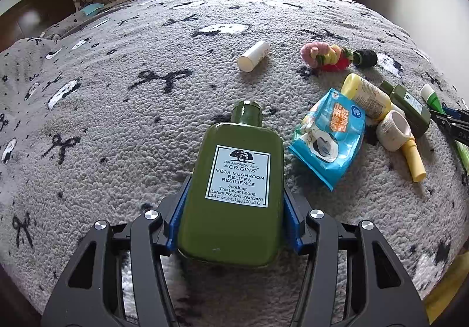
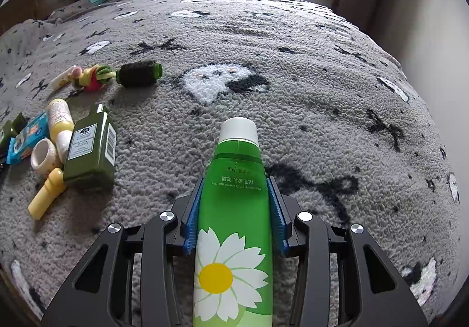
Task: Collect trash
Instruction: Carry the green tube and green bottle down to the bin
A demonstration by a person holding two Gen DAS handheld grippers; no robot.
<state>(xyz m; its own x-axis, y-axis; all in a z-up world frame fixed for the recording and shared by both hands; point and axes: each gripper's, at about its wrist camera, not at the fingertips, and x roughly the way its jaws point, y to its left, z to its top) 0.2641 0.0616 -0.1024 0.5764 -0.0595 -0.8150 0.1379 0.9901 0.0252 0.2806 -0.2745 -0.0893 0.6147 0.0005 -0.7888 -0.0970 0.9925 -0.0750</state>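
Your bed (image 1: 123, 127) is covered by a grey fleecy blanket (image 2: 322, 110) with black bows, and everything lies on it. Your left hand-held gripper (image 1: 233, 209) has its blue pads pressed on both sides of the olive lotion bottle (image 1: 234, 195), cap pointing away from you. Your right hand-held gripper (image 2: 234, 209) is closed on the green daisy tube (image 2: 234, 224), white cap forward. Between the two sits a loose heap (seen best from the left wrist): a second olive bottle (image 2: 91, 148), a blue snack packet (image 1: 331, 133), a yellow bottle (image 1: 366, 98), a white tape roll (image 1: 394, 130), a small yellow tube (image 1: 414, 161). Farther off lie a knitted toy (image 1: 325, 56) and a white cylinder (image 1: 253, 56).
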